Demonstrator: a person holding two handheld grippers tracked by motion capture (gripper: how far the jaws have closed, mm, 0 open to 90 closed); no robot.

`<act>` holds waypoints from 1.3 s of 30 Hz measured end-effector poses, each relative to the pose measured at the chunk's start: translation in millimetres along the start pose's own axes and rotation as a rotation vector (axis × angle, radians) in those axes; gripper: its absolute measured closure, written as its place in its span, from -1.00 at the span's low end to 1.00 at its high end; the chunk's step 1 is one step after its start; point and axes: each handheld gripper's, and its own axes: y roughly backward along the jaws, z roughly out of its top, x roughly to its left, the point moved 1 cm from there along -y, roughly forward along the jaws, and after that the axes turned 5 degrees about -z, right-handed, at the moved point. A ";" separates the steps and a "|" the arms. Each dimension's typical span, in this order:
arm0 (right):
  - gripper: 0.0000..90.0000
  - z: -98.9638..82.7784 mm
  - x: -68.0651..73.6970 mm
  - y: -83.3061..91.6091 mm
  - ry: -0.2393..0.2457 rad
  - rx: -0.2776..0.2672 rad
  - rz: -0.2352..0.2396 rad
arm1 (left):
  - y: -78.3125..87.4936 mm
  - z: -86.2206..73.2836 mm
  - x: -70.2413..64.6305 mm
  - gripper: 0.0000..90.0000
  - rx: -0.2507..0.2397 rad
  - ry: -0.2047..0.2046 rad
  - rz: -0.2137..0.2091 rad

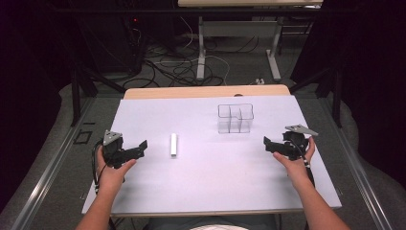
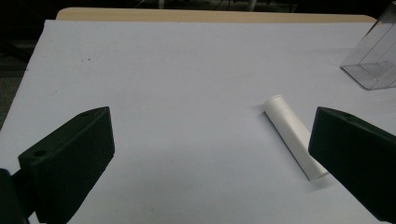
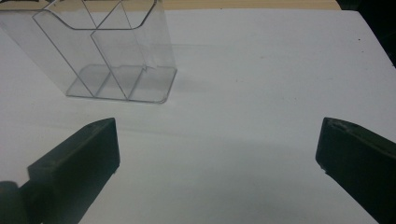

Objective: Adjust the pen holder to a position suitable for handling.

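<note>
A short white tube (image 1: 174,144) lies flat on the white table (image 1: 206,191), left of centre. A clear plastic organizer (image 1: 235,118) with several compartments stands upright at the back, right of centre, and looks empty. My left gripper (image 1: 142,145) rests near the table's left edge, a short way left of the tube, jaws open and holding nothing. In the left gripper view the tube (image 2: 292,133) lies ahead, close to the right jaw. My right gripper (image 1: 266,143) sits near the right edge, open and empty. The organizer (image 3: 105,49) stands ahead of it to the left.
A wooden strip (image 1: 206,91) runs along the table's far edge. Beyond it, cables (image 1: 177,67) lie on the floor around a desk frame (image 1: 237,43). Dark metal rails (image 1: 48,172) flank the table on both sides.
</note>
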 end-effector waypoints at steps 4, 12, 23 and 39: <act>-1.00 3.5 1.1 -2.6 -0.007 0.005 0.008 | 0.9 -0.3 -2.5 -1.00 0.002 0.002 -0.002; -0.63 25.5 7.3 -13.3 0.058 -0.006 0.018 | 6.4 -1.0 -7.7 -0.99 0.002 -0.010 0.006; -0.01 66.5 9.7 -29.5 0.089 -0.048 0.013 | 4.8 -1.1 -8.7 -0.99 0.001 -0.018 0.004; 0.58 87.6 18.6 -58.7 0.112 0.000 -0.013 | 4.0 -2.9 -6.9 -0.98 0.008 -0.023 0.018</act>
